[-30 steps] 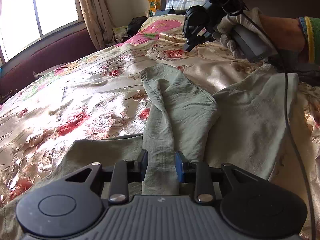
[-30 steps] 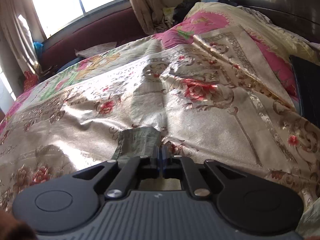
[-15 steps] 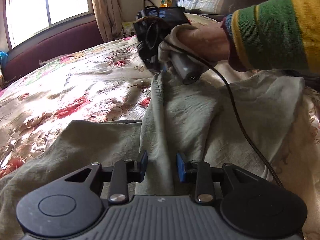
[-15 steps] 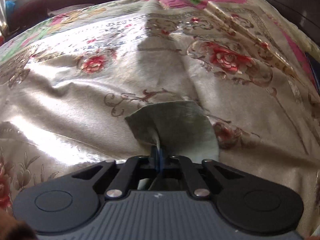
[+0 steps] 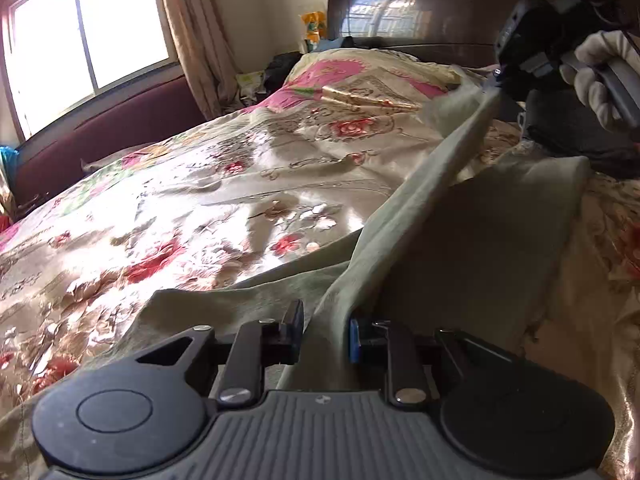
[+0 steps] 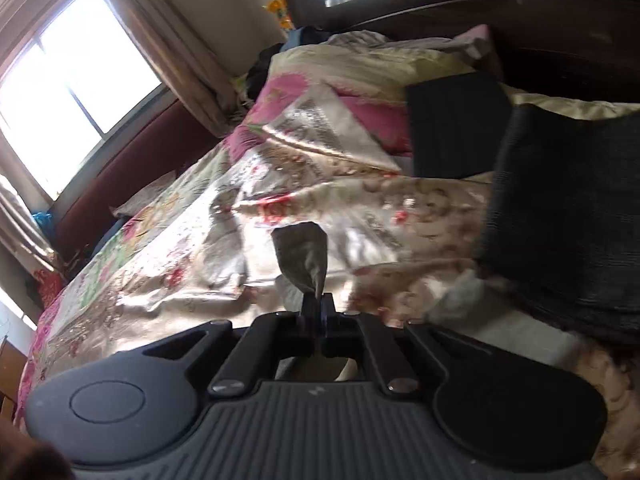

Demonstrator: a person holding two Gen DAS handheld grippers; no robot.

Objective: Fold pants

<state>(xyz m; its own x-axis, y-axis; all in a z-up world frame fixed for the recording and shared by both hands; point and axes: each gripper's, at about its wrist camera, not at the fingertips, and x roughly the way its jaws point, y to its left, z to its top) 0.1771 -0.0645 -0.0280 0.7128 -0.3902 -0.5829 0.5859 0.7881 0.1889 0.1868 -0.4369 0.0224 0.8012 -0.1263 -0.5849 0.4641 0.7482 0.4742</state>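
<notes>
Pale green pants [image 5: 460,240] lay rumpled on the floral bedspread [image 5: 200,200], one leg pulled up into a taut band running toward the headboard. Right gripper [image 6: 317,307]: jaws clamped tight on the hem end of that leg, held clear of the bed. Left gripper [image 5: 322,334]: jaws had just been closing, partly closed around the near end of the same band; blue pad [image 5: 353,340] at the cloth, but firm pinch not confirmed. Right wrist view tilted and motion-blurred.

Risk: the right grip takes only a small tip of fabric; a fast pull against the taut leg could slip it out. If the left pinch is loose, the near end may drag and bunch, giving a crooked fold.
</notes>
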